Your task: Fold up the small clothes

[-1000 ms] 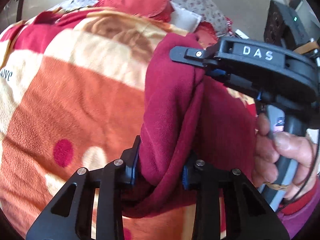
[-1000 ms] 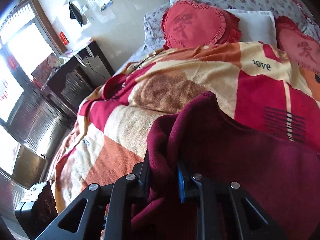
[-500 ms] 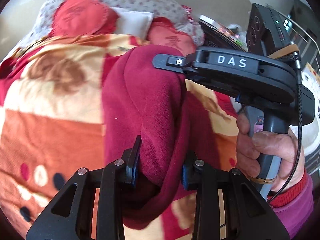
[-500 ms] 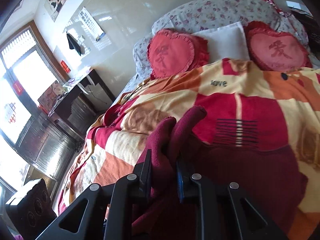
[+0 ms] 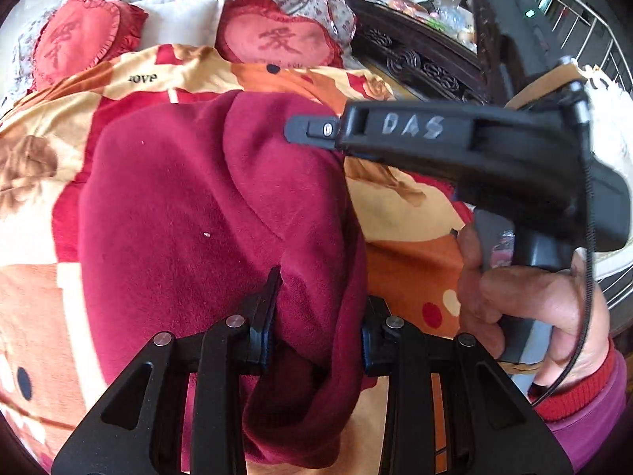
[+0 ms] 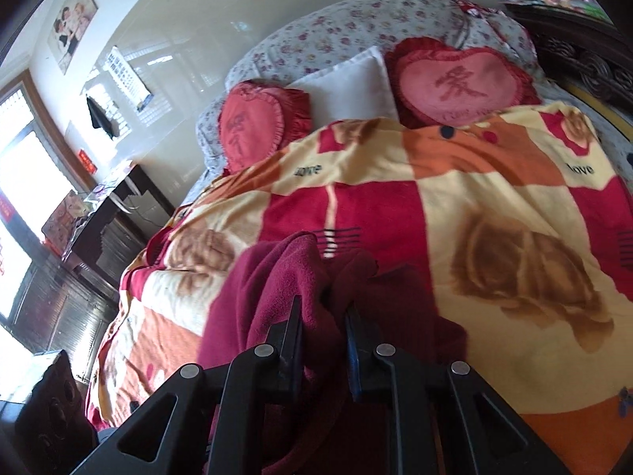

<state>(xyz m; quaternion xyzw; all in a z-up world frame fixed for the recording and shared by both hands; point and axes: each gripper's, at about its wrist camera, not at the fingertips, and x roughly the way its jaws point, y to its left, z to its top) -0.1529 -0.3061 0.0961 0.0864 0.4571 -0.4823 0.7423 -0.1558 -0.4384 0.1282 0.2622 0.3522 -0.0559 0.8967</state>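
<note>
Both the left gripper and right gripper clamp the maroon garment, its lower folds hidden.

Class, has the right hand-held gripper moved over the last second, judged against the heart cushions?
Yes. The right hand-held gripper has tilted up toward the headboard: the heart cushions now sit lower in its view.

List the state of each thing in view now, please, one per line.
left gripper: shut on the garment.
right gripper: shut on the garment.
dark red garment: bunched, held over the blanket.
blanket: spread on the bed.
heart cushions: propped against the pillows.
</note>
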